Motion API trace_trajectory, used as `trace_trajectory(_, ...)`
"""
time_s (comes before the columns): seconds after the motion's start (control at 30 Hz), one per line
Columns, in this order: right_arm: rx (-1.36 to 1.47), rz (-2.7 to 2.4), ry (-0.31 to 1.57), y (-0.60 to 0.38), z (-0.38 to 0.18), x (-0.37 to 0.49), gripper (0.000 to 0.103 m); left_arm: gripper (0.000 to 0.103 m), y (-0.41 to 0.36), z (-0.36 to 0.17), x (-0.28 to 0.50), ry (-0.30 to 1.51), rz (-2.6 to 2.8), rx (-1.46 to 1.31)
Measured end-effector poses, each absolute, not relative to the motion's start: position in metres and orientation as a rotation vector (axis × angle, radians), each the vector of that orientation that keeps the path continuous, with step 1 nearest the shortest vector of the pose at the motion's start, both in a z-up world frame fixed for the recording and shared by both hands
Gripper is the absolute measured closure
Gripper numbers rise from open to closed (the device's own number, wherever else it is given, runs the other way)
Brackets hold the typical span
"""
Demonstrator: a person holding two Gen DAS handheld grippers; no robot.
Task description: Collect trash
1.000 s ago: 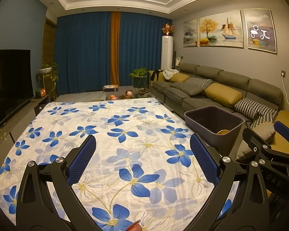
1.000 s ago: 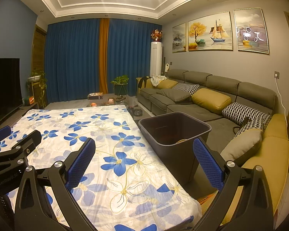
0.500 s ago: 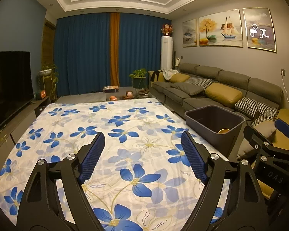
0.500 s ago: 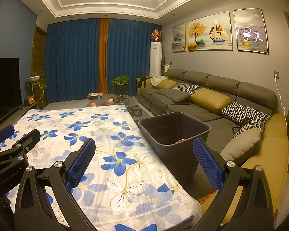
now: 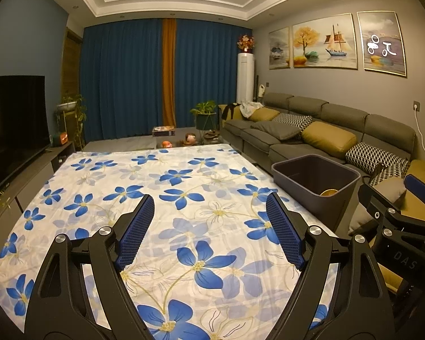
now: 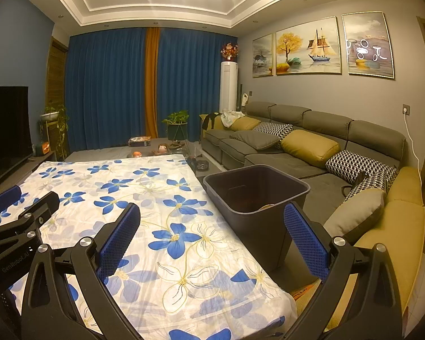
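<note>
Place: living room of a home, lit by ceiling lamps
Seating: long grey fabric sectional sofa [image 6: 311, 138] with mustard and black-and-white patterned cushions [image 6: 308, 147]
Wall: three gold-framed landscape paintings [image 6: 308, 46]; blue wall opposite
Window side: floor-length dark blue curtains with an orange centre panel [image 5: 167, 79]; white tower air conditioner [image 5: 245, 78]
Media: large black flat-screen television [image 5: 14, 119] on a low cabinet
Greenery: potted green houseplants [image 6: 177, 124]
Centre: white blue-flowered cloth [image 5: 167, 198] spread flat
</note>
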State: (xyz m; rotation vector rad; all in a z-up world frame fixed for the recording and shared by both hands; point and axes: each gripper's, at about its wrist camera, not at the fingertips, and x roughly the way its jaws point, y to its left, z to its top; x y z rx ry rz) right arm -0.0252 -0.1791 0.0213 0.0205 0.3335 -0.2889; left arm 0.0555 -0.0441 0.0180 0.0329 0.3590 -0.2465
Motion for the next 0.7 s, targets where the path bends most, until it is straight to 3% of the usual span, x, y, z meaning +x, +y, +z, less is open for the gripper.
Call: trace_trajectory(0.7,0.024,-0.287,0.331,-0.1769,0.0214,-0.0264,0.005,0.023,-0.0449,0.0183,0.0534,0.355,-0.232,0.036)
